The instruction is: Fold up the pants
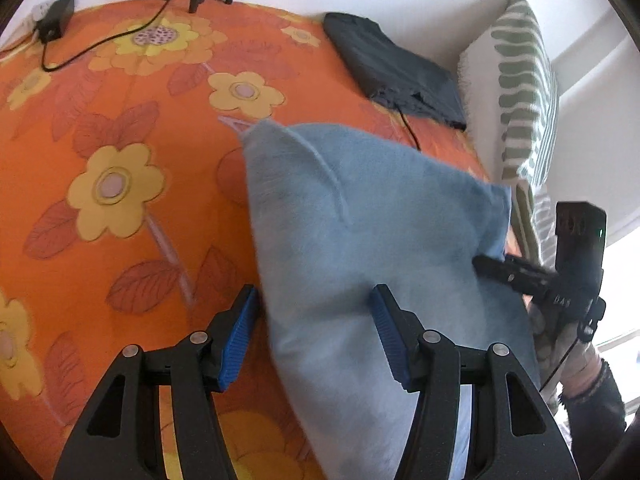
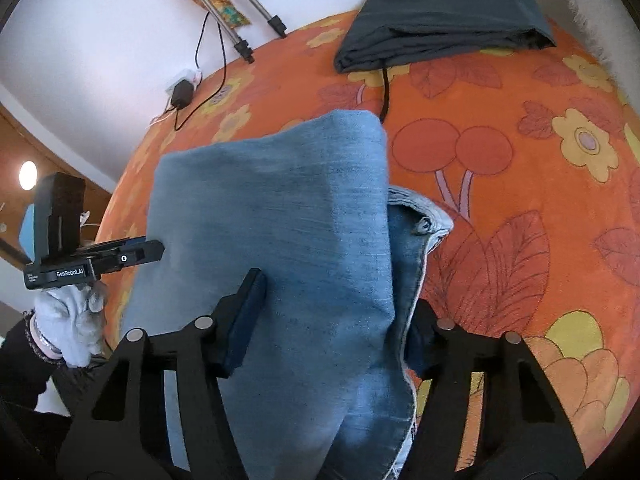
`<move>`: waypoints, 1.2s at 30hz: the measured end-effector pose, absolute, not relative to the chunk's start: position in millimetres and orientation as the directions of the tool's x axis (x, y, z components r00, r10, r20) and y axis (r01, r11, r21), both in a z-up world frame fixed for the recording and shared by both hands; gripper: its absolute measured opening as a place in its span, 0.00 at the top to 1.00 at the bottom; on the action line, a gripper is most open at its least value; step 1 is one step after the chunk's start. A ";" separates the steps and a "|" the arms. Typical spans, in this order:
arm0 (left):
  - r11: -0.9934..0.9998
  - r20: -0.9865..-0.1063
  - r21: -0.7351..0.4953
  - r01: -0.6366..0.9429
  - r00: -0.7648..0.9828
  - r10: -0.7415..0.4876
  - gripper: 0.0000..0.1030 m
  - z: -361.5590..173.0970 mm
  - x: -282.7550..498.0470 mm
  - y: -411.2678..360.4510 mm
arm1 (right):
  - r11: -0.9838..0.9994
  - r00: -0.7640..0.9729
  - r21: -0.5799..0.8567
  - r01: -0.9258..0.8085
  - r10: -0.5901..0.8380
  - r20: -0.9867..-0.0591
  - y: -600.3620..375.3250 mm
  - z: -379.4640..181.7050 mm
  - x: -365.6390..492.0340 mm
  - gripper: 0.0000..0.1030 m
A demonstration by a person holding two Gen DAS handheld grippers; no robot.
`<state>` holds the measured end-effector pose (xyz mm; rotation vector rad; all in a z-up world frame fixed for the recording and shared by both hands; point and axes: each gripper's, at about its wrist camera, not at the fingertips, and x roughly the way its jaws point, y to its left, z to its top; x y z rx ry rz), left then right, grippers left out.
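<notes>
The blue denim pants are held folded above the orange flowered bedspread. The left tongs are seen clamped on one edge of the fabric. The right tongs are seen gripping the opposite edge, denim bunched between the pads. A folded dark garment is noted beyond, near the striped pillow.

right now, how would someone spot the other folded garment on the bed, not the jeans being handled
Start from the orange flowered bedspread. Look to its far edge, by the white wall, next to the green-striped pillow. The dark folded garment lies flat there; it is charcoal and untouched, unlike the light blue jeans.
</notes>
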<state>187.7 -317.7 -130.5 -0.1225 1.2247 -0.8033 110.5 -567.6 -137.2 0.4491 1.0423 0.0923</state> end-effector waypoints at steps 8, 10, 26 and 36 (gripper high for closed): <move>0.690 -0.775 -0.449 0.567 0.136 -0.617 0.85 -115.0 176.2 -340.9 | 0.943 0.526 0.309 0.125 0.201 -0.826 -549.8 -114.2 106.4 0.74; 0.685 -0.767 -0.456 0.569 0.139 -0.626 0.87 -108.1 176.7 -338.9 | 0.951 0.531 0.284 0.123 0.178 -0.828 -546.7 -107.7 106.2 0.76; 0.554 -0.610 -0.432 0.712 0.221 -0.761 0.89 -0.1 218.2 -386.7 | 0.974 0.724 0.146 0.175 -0.027 -0.689 -577.3 14.4 121.9 0.79; 0.520 -0.541 -0.396 0.757 0.265 -0.798 0.89 37.5 307.1 -473.4 | 0.965 0.774 0.095 0.244 -0.135 -0.619 -660.0 57.2 216.2 0.80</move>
